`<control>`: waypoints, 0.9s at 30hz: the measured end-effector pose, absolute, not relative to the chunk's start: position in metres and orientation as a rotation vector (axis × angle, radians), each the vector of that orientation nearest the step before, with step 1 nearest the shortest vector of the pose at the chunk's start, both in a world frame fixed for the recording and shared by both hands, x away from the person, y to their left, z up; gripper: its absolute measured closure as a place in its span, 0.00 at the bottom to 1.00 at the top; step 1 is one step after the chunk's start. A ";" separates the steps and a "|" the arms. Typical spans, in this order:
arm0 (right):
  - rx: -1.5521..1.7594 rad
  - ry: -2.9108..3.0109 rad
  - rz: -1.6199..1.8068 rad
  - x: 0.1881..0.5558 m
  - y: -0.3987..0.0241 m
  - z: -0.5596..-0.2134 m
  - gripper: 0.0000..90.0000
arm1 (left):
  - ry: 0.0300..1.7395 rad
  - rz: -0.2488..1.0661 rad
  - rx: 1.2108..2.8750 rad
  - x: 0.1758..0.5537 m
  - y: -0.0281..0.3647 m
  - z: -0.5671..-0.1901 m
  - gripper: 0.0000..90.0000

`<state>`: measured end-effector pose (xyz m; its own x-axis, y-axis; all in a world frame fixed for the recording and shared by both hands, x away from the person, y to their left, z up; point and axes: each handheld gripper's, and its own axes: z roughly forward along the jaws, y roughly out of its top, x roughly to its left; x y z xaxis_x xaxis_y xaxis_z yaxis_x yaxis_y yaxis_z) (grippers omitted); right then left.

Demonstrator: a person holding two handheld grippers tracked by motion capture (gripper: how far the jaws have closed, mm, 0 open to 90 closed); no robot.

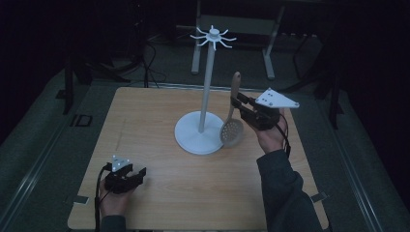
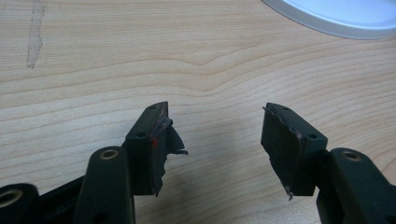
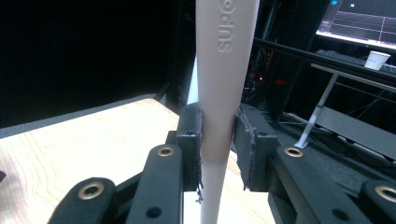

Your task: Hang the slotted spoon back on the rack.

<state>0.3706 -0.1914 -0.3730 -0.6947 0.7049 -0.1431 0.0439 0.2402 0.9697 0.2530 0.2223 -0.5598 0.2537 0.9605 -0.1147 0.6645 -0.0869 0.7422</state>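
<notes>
A beige slotted spoon (image 1: 232, 116) hangs upright in the air, round perforated head down, just right of the white hook stand (image 1: 208, 82). My right gripper (image 1: 238, 102) is shut on its handle; in the right gripper view both pads press the beige handle (image 3: 223, 79), which rises between them. The stand has a round base (image 1: 193, 137), a thin pole and a ring of hooks on top (image 1: 213, 36). My left gripper (image 1: 136, 175) rests low over the table's near left part. In the left gripper view it (image 2: 215, 140) stands open with bare wood between its fingers.
The wooden table (image 1: 154, 121) has rounded corners and a light scuff mark (image 2: 35, 35) on its left part. Beyond the far edge stand dark table legs and cables. A monitor (image 3: 362, 21) and a paper cup (image 3: 376, 59) show far off in the right gripper view.
</notes>
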 end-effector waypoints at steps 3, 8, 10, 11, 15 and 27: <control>0.685 1.939 1.493 0.372 -0.191 -0.372 0.81 | 1.486 0.536 1.827 0.253 0.222 -0.560 0.47; 0.692 1.932 1.498 0.373 -0.191 -0.369 0.81 | 1.485 0.536 1.827 0.253 0.222 -0.560 0.47; 0.692 1.928 1.500 0.374 -0.190 -0.368 0.81 | 1.485 0.537 1.826 0.253 0.222 -0.560 0.47; 0.693 1.927 1.502 0.374 -0.190 -0.368 0.81 | 1.484 0.537 1.824 0.253 0.222 -0.560 0.47; 0.697 1.925 1.510 0.375 -0.190 -0.366 0.81 | 1.483 0.536 1.827 0.253 0.222 -0.560 0.47; 0.715 1.905 1.531 0.379 -0.191 -0.358 0.81 | 1.483 0.536 1.825 0.253 0.222 -0.559 0.47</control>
